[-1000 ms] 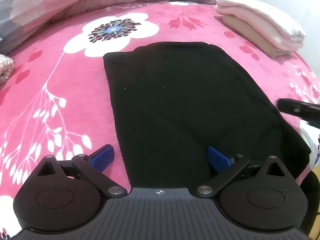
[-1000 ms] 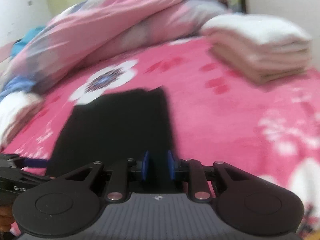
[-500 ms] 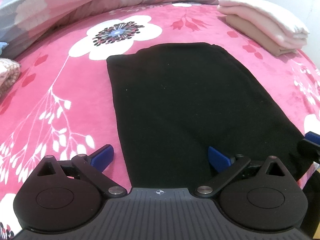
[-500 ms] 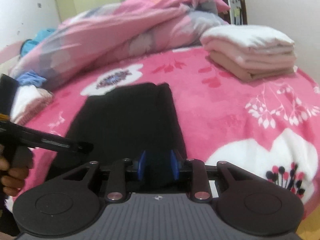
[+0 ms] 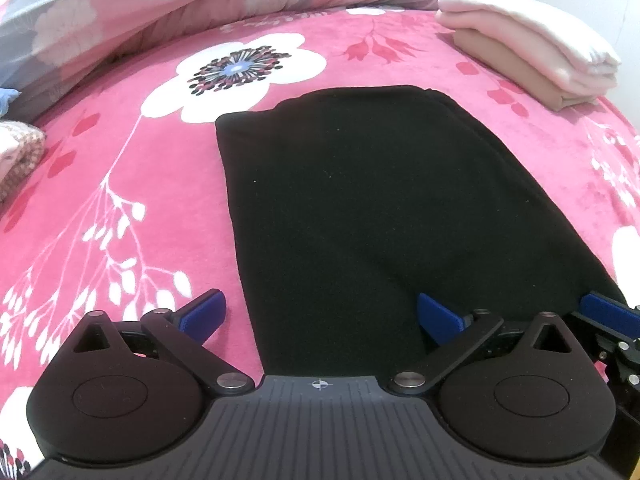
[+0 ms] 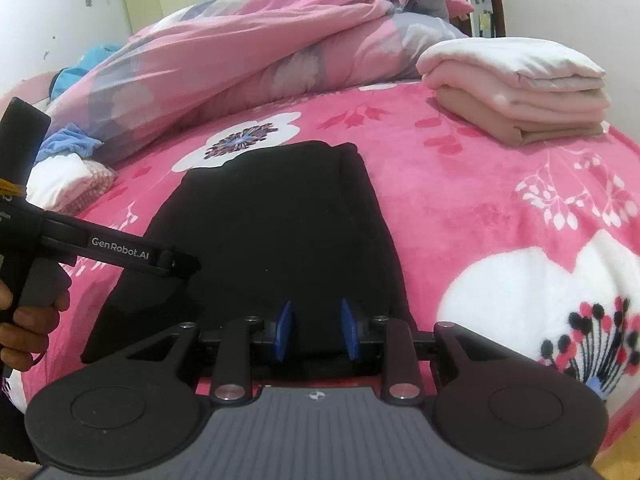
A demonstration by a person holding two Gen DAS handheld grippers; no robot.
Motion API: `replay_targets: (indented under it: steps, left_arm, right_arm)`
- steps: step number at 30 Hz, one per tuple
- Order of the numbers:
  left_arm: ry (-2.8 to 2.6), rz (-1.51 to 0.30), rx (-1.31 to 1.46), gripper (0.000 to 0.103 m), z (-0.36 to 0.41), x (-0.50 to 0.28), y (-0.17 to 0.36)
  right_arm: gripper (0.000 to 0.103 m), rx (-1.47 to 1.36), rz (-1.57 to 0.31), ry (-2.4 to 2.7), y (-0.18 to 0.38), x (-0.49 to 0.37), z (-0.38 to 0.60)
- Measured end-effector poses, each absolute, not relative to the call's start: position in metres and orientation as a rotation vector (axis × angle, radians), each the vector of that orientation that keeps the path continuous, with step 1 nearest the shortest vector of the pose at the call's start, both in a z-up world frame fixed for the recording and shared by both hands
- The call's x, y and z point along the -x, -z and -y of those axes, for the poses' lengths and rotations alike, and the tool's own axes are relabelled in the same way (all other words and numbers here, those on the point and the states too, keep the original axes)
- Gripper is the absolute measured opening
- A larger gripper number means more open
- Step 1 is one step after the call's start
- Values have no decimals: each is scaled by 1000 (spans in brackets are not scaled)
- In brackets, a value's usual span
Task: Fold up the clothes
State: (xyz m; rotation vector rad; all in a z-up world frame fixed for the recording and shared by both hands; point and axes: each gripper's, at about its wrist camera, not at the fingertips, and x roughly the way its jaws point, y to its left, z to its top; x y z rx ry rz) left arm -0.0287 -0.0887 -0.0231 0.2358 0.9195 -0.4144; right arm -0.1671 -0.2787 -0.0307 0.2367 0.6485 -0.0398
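A black garment (image 5: 372,216) lay flat and lengthwise on the pink flowered bed (image 5: 120,184), its near end at the bed's edge. The left gripper (image 5: 320,314) hung over that near end with its fingers spread wide, released. The right gripper (image 6: 315,334) sat at the same edge, its fingers apart and gripping nothing. A stack of folded clothes (image 6: 516,88) rested well apart, beside a crumpled quilt (image 6: 256,52).
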Motion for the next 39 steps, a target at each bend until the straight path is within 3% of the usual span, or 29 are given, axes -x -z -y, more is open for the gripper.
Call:
replay_targets:
  steps: [27, 39]
  left_arm:
    - [330, -874, -265, 103, 98, 44, 20]
    - [305, -863, -278, 103, 101, 48, 20]
  right_arm:
    - [33, -285, -578, 41, 42, 178, 280]
    - [40, -277, -563, 33, 45, 179, 278]
